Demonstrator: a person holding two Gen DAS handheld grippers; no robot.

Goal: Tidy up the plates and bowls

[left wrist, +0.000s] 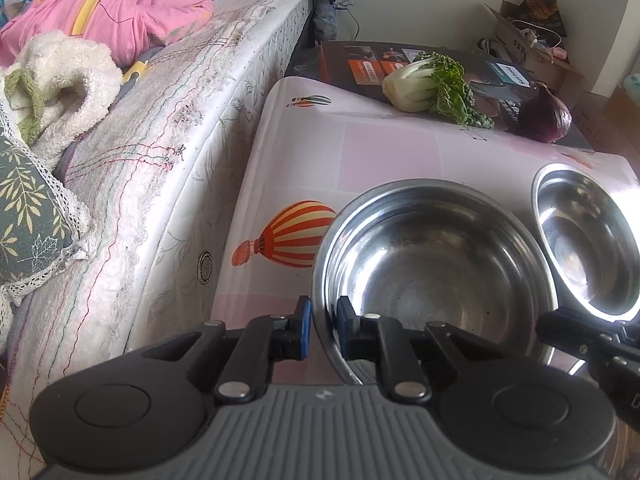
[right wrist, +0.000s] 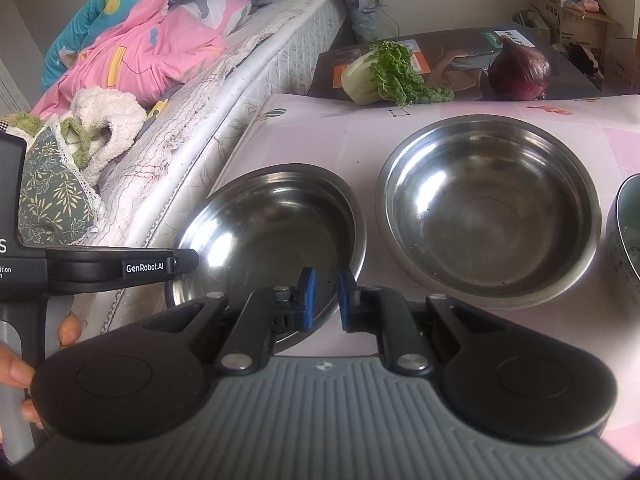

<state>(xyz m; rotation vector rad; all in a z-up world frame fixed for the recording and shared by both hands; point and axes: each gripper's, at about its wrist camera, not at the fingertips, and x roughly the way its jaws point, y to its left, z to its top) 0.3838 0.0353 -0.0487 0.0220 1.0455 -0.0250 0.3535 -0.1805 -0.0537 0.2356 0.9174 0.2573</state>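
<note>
- The left hand-held gripper (left wrist: 323,326) straddles the near rim of a steel bowl (left wrist: 436,264): one blue pad (left wrist: 305,328) is outside the wall, the other inside. The jaws stand narrowly apart around the rim; whether the pads press the metal I cannot tell.
- That bowl appears tilted, its left side raised, at the near left of the tabletop (left wrist: 384,152), which is covered in a pink cloth printed with hot-air balloons.
- A second steel bowl (right wrist: 490,204) sits flat to its right, just beside it.
- The right hand-held gripper (right wrist: 326,300) hangs over the right near rim of the tilted bowl (right wrist: 272,236). Its jaws show a small gap with nothing clearly held between them.
- At the right edge of the right wrist view, part of a third, patterned bowl (right wrist: 626,240) shows.
- At the far side lie a leafy cabbage (right wrist: 384,74) and a red onion (right wrist: 520,70), resting on a flat printed box (right wrist: 460,60).
- A bed (left wrist: 168,152) runs along the left of the tabletop, with pink bedding (left wrist: 116,12) and a white fleece garment (left wrist: 60,80) on it.
- In the right wrist view, a person's hand (right wrist: 24,364) grips the handle of the left device at the near left.
</note>
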